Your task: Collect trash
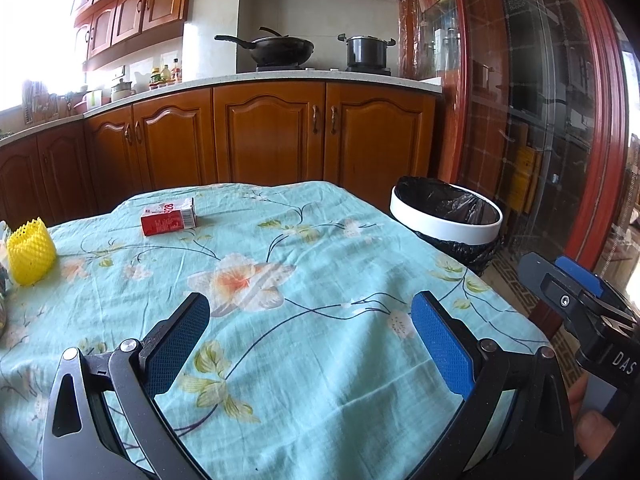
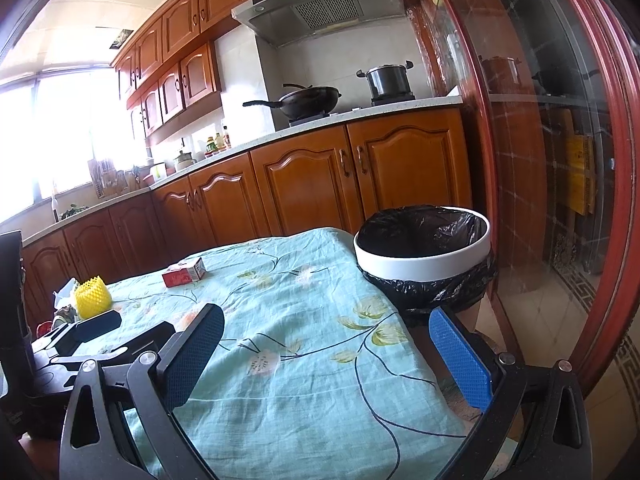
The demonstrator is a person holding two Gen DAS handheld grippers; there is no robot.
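Wooden kitchen cabinets (image 1: 264, 136) run along the far wall, and a table under a turquoise floral cloth (image 1: 280, 280) fills the near ground. Both tools are held low and level, pointing across the cloth toward the counter. The left gripper (image 1: 310, 344) hovers over the near middle of the table, its blue-padded jaws spread wide and empty. The right gripper (image 2: 326, 356) sits at the table's near right corner, likewise spread wide with nothing between the pads; its body shows "DAS" in the left view, with a thumb (image 1: 596, 428) beside it. A red and white carton (image 1: 168, 217) lies on its side at the far left of the cloth, printed "28". A yellow foam net (image 1: 30, 251) stands at the left edge. A white-rimmed bin (image 2: 424, 254) lined with a black bag stands just off the table's far right corner.
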